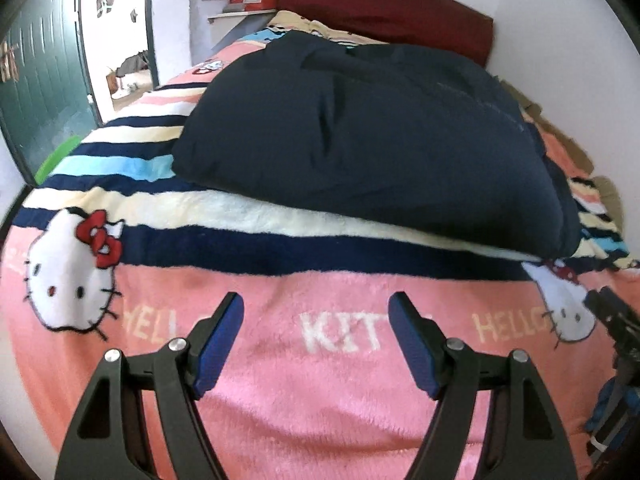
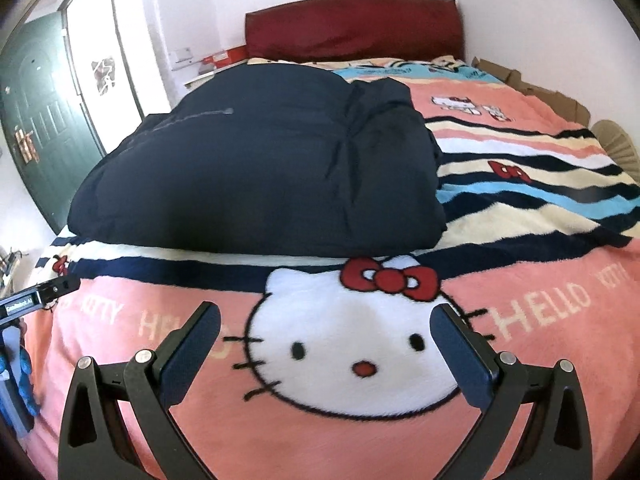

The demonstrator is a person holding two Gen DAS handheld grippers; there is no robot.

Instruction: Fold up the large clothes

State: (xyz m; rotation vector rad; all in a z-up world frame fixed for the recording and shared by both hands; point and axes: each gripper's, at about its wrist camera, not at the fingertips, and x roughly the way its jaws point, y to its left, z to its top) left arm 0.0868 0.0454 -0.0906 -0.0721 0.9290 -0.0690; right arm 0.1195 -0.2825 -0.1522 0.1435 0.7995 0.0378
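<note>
Item: navy padded coat (image 1: 360, 128), bulky, lying in a folded bundle on the bed's Hello Kitty blanket (image 1: 280, 400), between the red headboard (image 1: 384, 8) and both tongs.
Left tongs (image 1: 316, 312): jaws spread, empty, above pink blanket short of the coat's near edge.
Right tongs (image 2: 326, 320): likewise spread and empty, probably placed for reaching that edge.

— What is that big dark thing?

— A navy coat (image 1: 360, 128). It is puffy and soft, folded up into a fat bundle.

— Where is it?

— It lies flat on the bed, on the stripes. Nothing is holding it. It has a few creases on top.
</note>
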